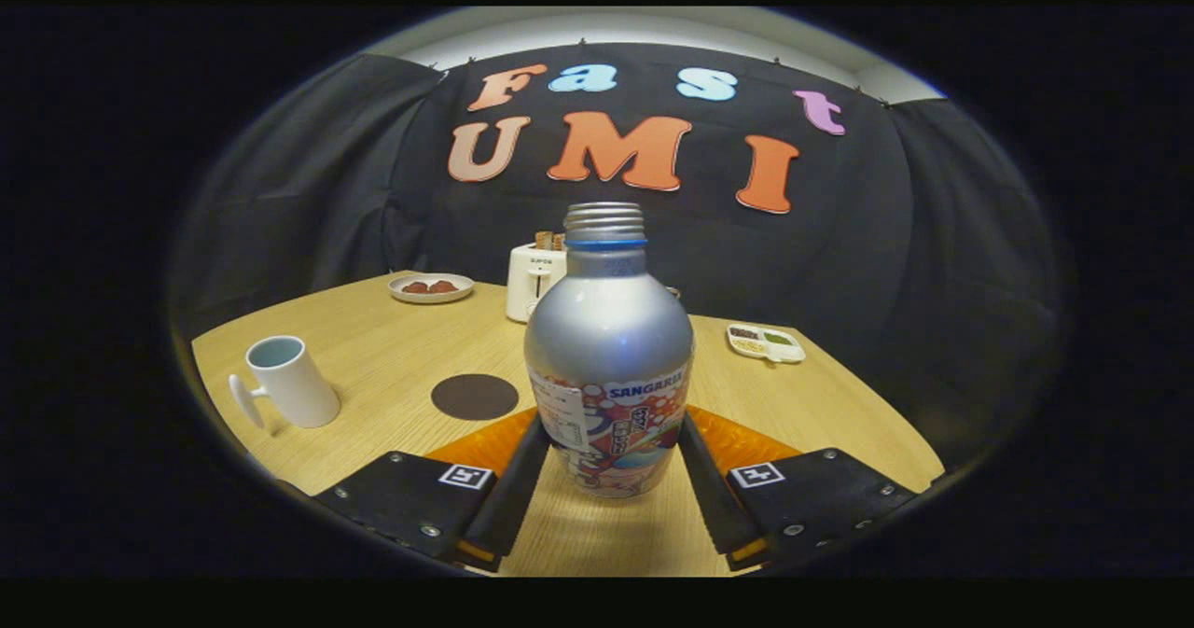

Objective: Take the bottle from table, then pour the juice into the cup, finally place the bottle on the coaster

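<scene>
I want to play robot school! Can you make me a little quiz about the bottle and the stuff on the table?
1. True or false: the bottle stands upright between the tongs.
2. What sits nearest the dark round coaster? A) the white cup B) the toaster C) the plate
3. Fill in: the bottle's top has no ____ on it.

Key:
1. True. Both fingers press its lower sides.
2. A. The cup stands beside the coaster; the toaster and plate are farther back on the table.
3. Cap. The threaded neck is bare.
</scene>
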`<action>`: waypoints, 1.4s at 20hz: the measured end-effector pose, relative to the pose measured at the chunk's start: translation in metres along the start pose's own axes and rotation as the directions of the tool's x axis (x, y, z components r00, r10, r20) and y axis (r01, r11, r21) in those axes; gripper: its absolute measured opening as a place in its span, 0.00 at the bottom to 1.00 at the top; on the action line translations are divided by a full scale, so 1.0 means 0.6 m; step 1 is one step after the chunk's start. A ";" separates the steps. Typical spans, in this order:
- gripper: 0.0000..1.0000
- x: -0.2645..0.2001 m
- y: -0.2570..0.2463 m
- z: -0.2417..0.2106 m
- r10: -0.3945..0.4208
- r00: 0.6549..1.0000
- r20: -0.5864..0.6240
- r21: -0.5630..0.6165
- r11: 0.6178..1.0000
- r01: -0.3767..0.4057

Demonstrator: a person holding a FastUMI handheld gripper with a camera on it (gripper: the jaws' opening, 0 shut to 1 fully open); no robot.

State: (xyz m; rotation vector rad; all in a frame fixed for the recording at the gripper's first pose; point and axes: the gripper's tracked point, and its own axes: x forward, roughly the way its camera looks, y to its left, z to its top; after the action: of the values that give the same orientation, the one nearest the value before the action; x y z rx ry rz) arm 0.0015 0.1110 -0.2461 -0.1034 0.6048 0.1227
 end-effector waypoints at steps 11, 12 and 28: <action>0.78 -0.004 0.014 -0.011 0.037 0.999 -0.023 0.097 0.995 -0.034; 0.78 -0.001 0.020 -0.004 0.046 0.999 -0.015 0.105 0.993 -0.044; 0.77 0.125 0.153 0.068 0.185 0.982 0.029 0.206 0.961 -0.187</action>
State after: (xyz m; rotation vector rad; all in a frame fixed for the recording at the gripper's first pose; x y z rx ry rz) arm 0.0722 0.2137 -0.2614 0.1575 0.6137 0.2409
